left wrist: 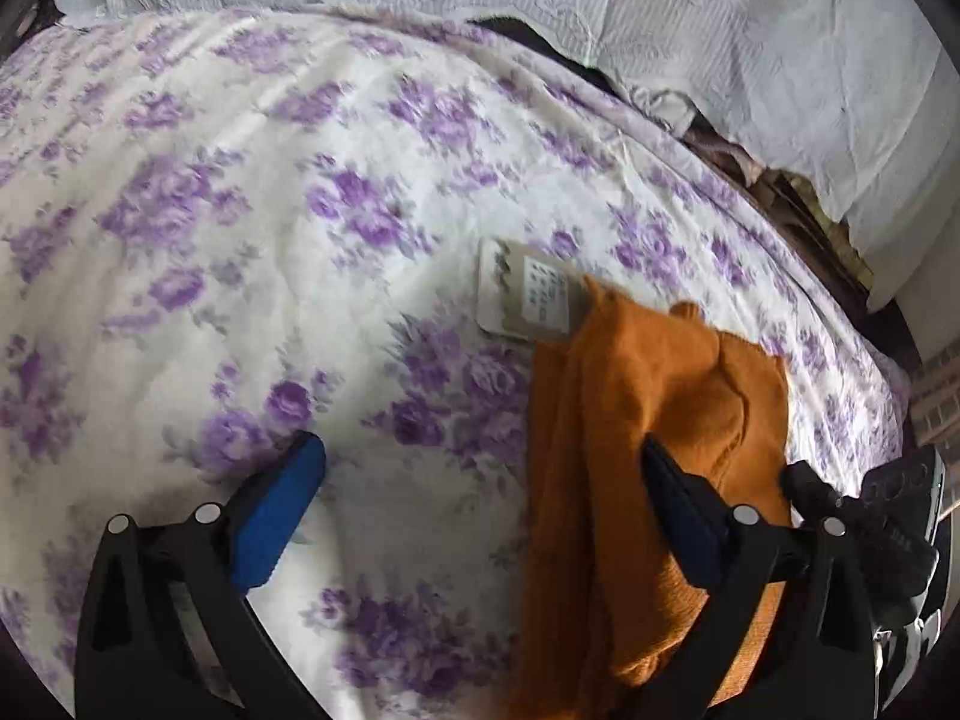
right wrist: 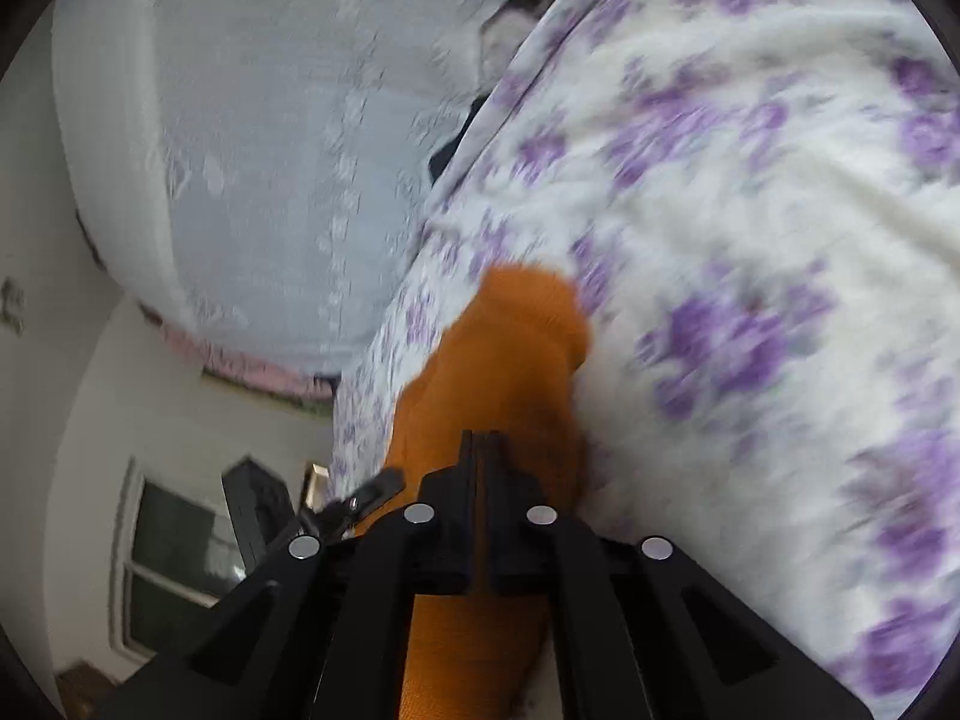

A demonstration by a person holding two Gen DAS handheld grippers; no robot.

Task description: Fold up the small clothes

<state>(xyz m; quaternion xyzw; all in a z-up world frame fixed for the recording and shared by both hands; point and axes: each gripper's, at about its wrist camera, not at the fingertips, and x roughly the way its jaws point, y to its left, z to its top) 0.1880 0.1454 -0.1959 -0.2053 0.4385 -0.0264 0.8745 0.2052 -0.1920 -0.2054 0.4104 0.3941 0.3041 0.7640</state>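
Rust-orange ribbed knit garment [left wrist: 648, 420] bunched and half lifted off a bed under a white coverlet with purple roses [left wrist: 240, 192], at about four o'clock in the left wrist view. Not yet flat, not yet folded, so probably being carried or dragged toward open bedding for laying out.

Right gripper [right wrist: 480, 450] at six o'clock in its own view: jaws clenched, black tips pressed together with the orange knit apparently pinched between them, cloth trailing away toward twelve o'clock and hanging below. Grip low on the fabric, likely to tow one edge across the bed. Heavy blur over the whole right view, so the exact bite cannot be made out.

Left gripper [left wrist: 480, 480]: jaws released and standing wide, blue-padded finger [left wrist: 276, 516] at seven o'clock over bare coverlet, the other finger at five o'clock lying against or over the orange cloth. Nothing clamped; seemingly poised to take a second corner so the piece can be stretched between both hands.

Pale rectangular card tag [left wrist: 528, 294] at about two o'clock from centre, lying flat on the coverlet and touching the garment's upper edge, partly tucked beneath it. Dark printed lines and a small emblem on it, too blurred to read; no brand legible anywhere.

White embossed bedspread on a second bed [left wrist: 750, 60] along twelve to two o'clock, well apart from the work.
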